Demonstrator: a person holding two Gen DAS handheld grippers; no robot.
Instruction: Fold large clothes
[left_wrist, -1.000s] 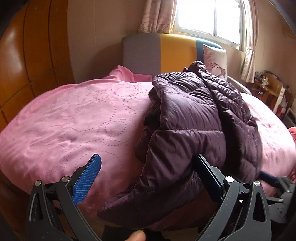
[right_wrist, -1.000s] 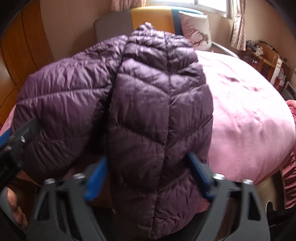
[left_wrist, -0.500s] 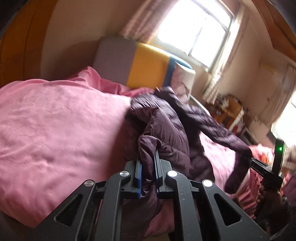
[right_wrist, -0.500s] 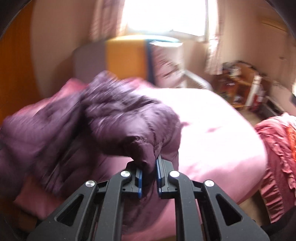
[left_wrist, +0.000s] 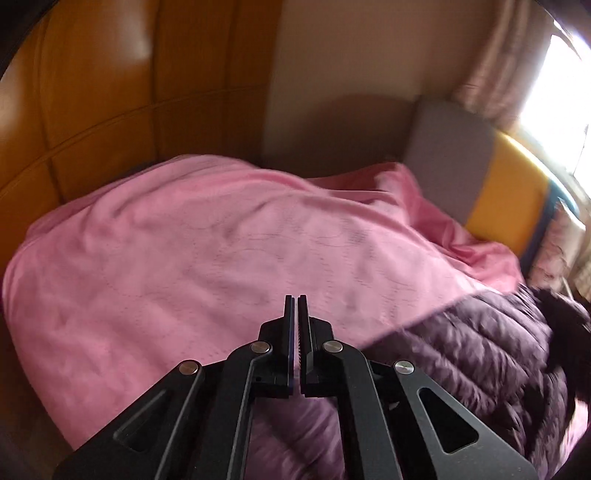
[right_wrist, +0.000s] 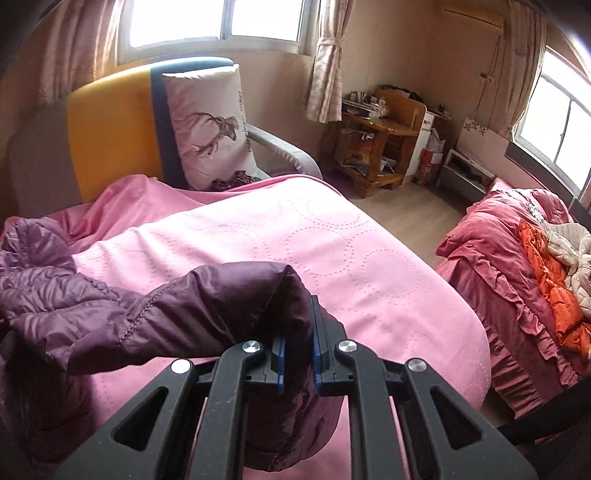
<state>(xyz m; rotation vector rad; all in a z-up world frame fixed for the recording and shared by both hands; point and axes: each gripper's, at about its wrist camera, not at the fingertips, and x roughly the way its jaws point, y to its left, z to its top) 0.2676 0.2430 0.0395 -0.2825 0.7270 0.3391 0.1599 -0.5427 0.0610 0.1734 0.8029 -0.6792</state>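
A dark purple quilted puffer jacket (left_wrist: 480, 354) lies on the pink bedspread (left_wrist: 221, 258), stretched out to the right of my left gripper (left_wrist: 296, 306). The left gripper's jaws are shut together, with purple fabric under and below them; I cannot see whether any is pinched. In the right wrist view my right gripper (right_wrist: 297, 332) is shut on a fold of the jacket (right_wrist: 166, 310), which runs off to the left over the bedspread (right_wrist: 332, 251).
A grey, yellow and blue headboard (right_wrist: 110, 122) and a deer-print pillow (right_wrist: 210, 125) stand at the bed's head. A wooden wall panel (left_wrist: 92, 92) is at left. A second bed with red covers and clothes (right_wrist: 535, 280) and a wooden desk (right_wrist: 380, 125) are at right.
Both grippers went from open around the jacket to shut on it. The hands then moved apart, spreading the jacket across the bed; the left view swung left towards the wooden wall.
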